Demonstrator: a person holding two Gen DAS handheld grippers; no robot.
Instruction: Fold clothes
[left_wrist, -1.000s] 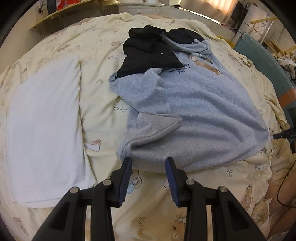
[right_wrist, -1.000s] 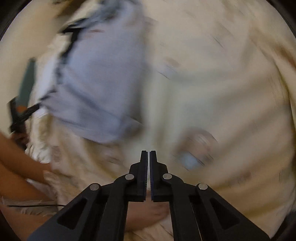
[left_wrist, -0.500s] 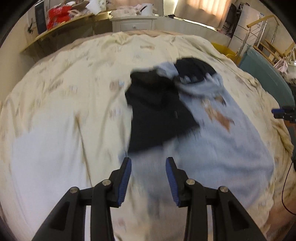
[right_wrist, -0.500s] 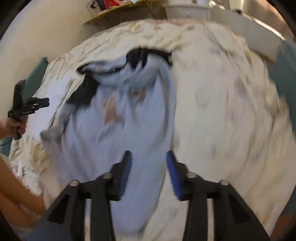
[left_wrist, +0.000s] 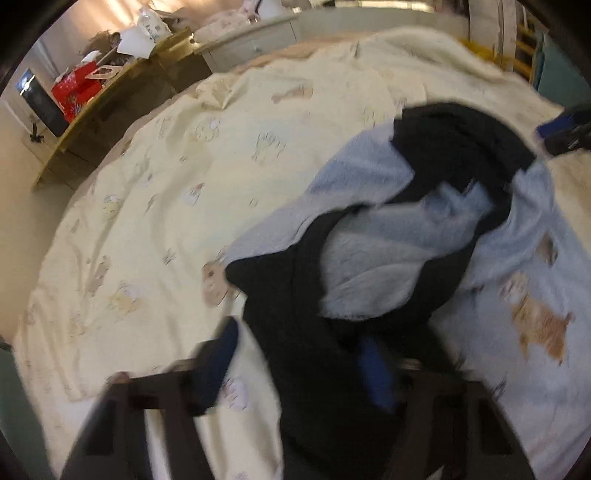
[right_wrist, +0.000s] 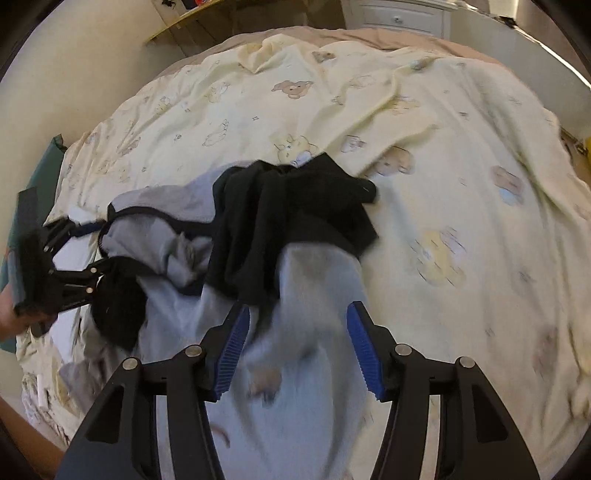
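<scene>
Tangle, foremost among the dangers. Black garment (left_wrist: 295, 295) heaped across blue sweater (left_wrist: 517, 258) on the duvet (left_wrist: 166, 203), with part of the sweater poking up through a loop of the black cloth.

Left gripper (left_wrist: 297, 339): jaws apart but closing, with black cloth between them and draped over one finger. No clear pinch visible through the blur. Right gripper (right_wrist: 299, 308): jaws apart and opening, hovering over the sweater's pale fleece, pressing on nothing.

On the left, could easily pinch both layers at once, given the interlocking of the two pieces. Would then drag the sweater along with the black one and spoil any flat lay. Could equally catch only a thin fold of black cloth near the edge, too little to hold, and lose it midway through a lift. Could snag the duvet as well if closing low, loose and wrinkled as it is under the pile.

On the right, no hold on the sweater, so likely sliding or bunching under any pull on the black piece. Fast motion, judging by the blur, adding to the chance of a misplaced grip.

Safer to separate the two garments before any folding: pin the sweater with one tool and peel the black piece off with the other.
</scene>
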